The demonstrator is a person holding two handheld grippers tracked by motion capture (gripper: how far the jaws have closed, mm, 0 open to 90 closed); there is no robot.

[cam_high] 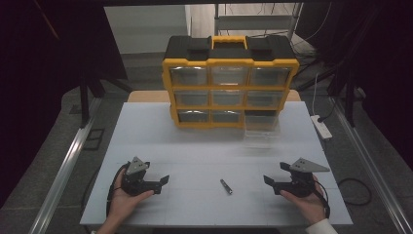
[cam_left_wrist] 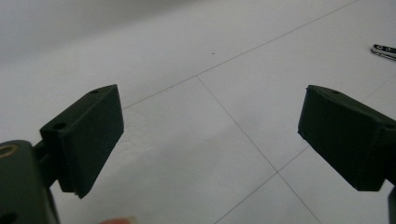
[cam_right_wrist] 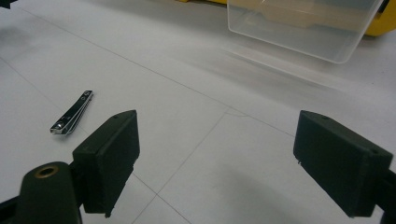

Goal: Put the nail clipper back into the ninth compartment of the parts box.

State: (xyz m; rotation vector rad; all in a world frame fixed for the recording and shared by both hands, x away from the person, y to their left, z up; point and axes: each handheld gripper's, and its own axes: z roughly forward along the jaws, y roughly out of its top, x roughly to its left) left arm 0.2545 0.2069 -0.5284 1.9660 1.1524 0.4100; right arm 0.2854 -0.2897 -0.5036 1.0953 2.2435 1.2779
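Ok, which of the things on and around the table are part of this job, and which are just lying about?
Part of the job:
nail clipper, between both grippers
pulled-out clear drawer, bottom right of the yellow organizer
left gripper, open, empty
right gripper, open, empty

Just lying about:
power strip at the table's right edge
metal shelf behind the organizer

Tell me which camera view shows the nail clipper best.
The right gripper view: the nail clipper lies close there, its whole metal length and lever clear on the white table. The high view shows it as a small dark sliver between the two grippers; the left gripper view catches one end at the frame edge.
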